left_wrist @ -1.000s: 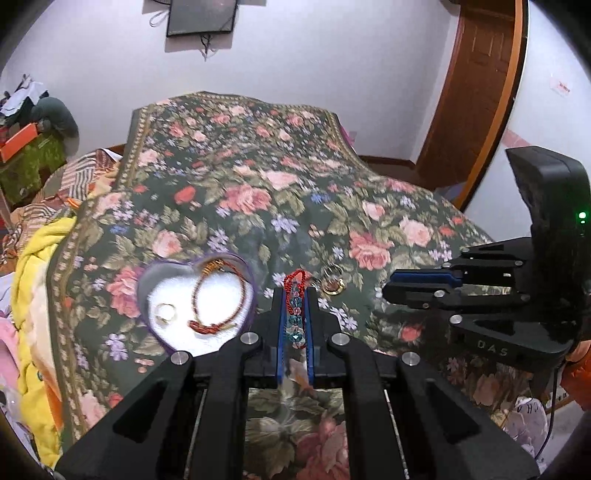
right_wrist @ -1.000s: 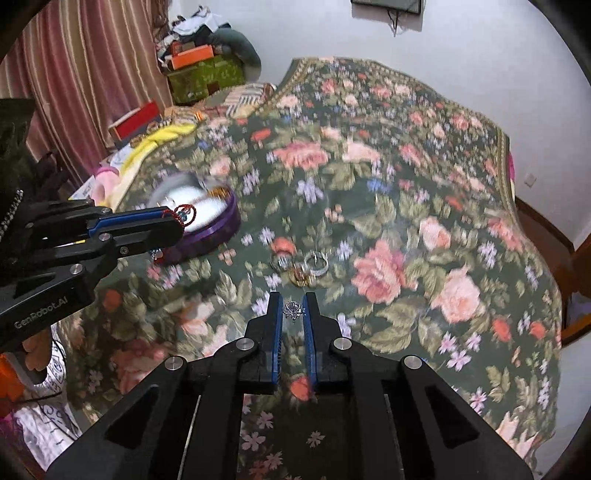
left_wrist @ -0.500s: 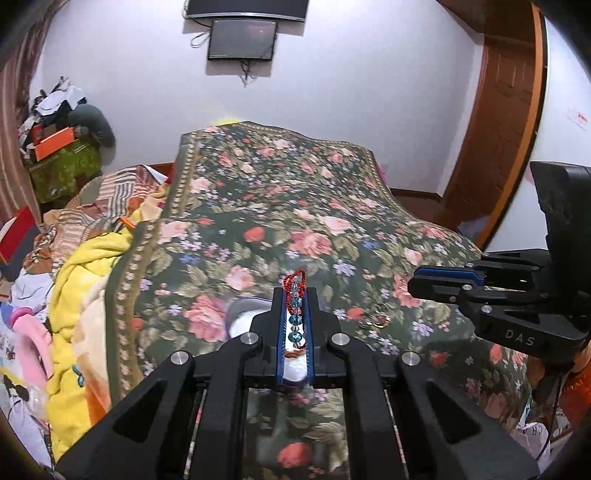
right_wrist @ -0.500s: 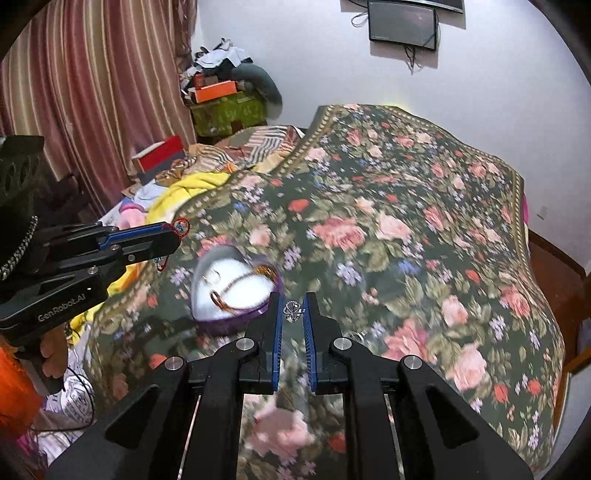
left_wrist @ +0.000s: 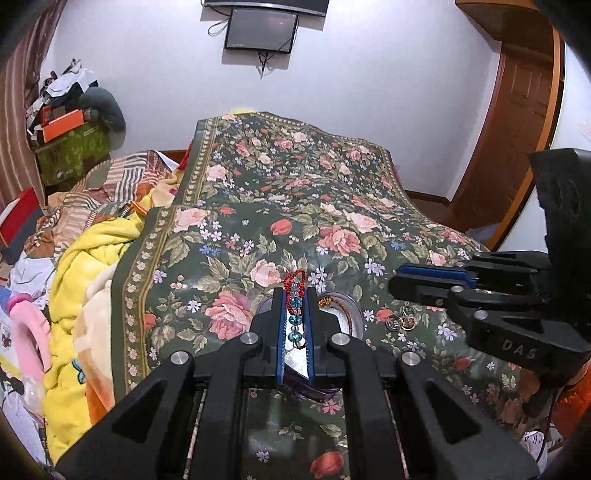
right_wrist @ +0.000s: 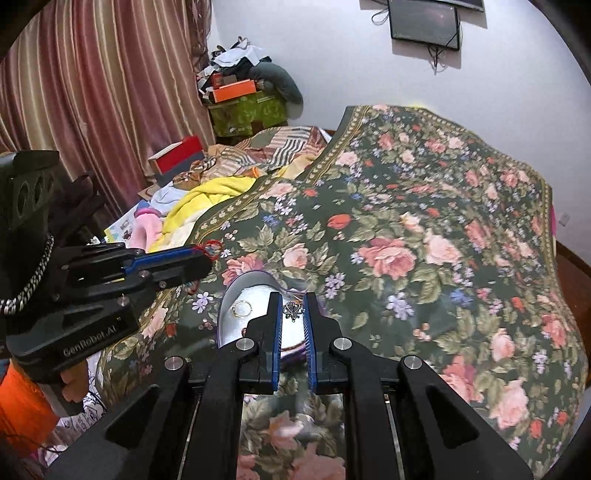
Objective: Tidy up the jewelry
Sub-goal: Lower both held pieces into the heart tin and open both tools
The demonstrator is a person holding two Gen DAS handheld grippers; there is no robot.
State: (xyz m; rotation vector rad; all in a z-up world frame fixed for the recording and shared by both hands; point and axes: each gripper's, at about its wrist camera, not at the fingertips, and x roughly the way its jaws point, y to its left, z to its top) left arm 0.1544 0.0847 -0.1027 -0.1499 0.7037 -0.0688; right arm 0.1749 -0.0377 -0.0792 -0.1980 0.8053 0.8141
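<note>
Left claw [left_wrist: 294, 314]: clamped tight on a red-and-blue bead bracelet [left_wrist: 294, 310], strung lengthwise between the pads, red loop poking past the tips. Right claw [right_wrist: 293, 314]: nearly closed, pinching a small silver charm [right_wrist: 293, 309] at the tips. Both hang above the heart-shaped dish [right_wrist: 236, 291] on the floral bedspread [right_wrist: 424, 229]; a ring [right_wrist: 242, 308] lies in it. Loose rings [left_wrist: 400, 321] lie just right of the dish. Far: wall screen [left_wrist: 260, 33].
</note>
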